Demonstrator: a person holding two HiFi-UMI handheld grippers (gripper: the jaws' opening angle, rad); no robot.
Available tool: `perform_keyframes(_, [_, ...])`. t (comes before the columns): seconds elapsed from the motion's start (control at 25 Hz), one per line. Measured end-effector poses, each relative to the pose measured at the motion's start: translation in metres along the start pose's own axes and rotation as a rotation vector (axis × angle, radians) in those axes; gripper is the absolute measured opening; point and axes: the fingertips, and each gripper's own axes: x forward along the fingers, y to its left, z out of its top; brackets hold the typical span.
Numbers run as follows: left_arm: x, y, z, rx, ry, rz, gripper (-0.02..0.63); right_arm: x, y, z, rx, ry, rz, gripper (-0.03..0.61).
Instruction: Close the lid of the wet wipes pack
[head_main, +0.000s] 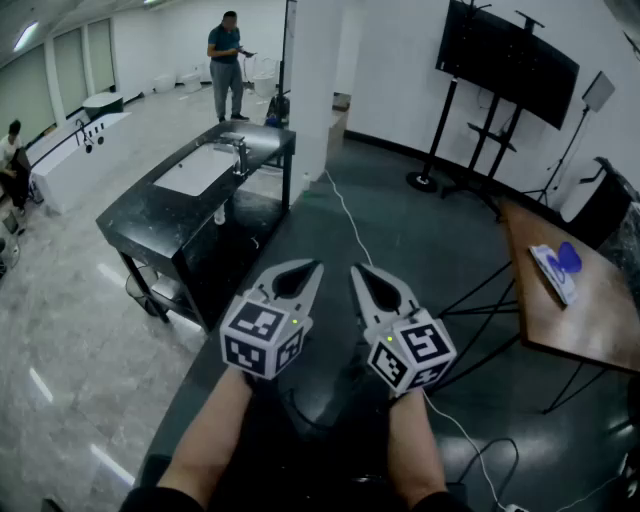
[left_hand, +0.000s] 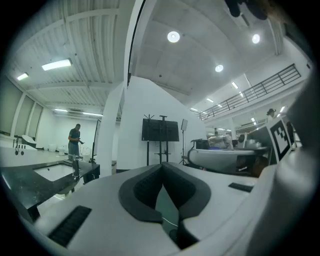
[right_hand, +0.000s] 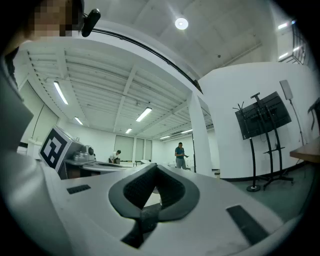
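Both grippers sit level and side by side, nearer to me than the black stone-topped sink counter (head_main: 190, 225) and just right of its near end. My left gripper (head_main: 317, 265) has its white jaws pressed together with nothing between them. My right gripper (head_main: 355, 268) is fully closed and also empty. The white-and-blue wet wipes pack (head_main: 553, 270) lies on the brown wooden table (head_main: 590, 320), well right of the counter and apart from both grippers. I cannot tell how its lid stands. Beyond the counter's far end stands a person (head_main: 226, 70) in a dark shirt.
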Motion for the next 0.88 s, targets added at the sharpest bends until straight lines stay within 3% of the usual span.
perform_keyframes(0.24, [0.000,0.001,-0.004,-0.012,0.002,0.000,0.008,-0.001,-0.002,-0.002,0.036,-0.003,-0.001,0.008])
perform_keyframes(0.88, [0.022,0.005,0.000,0.023,0.015,-0.014,0.008,0.004,-0.026,-0.001,-0.001,0.015,-0.042,0.008])
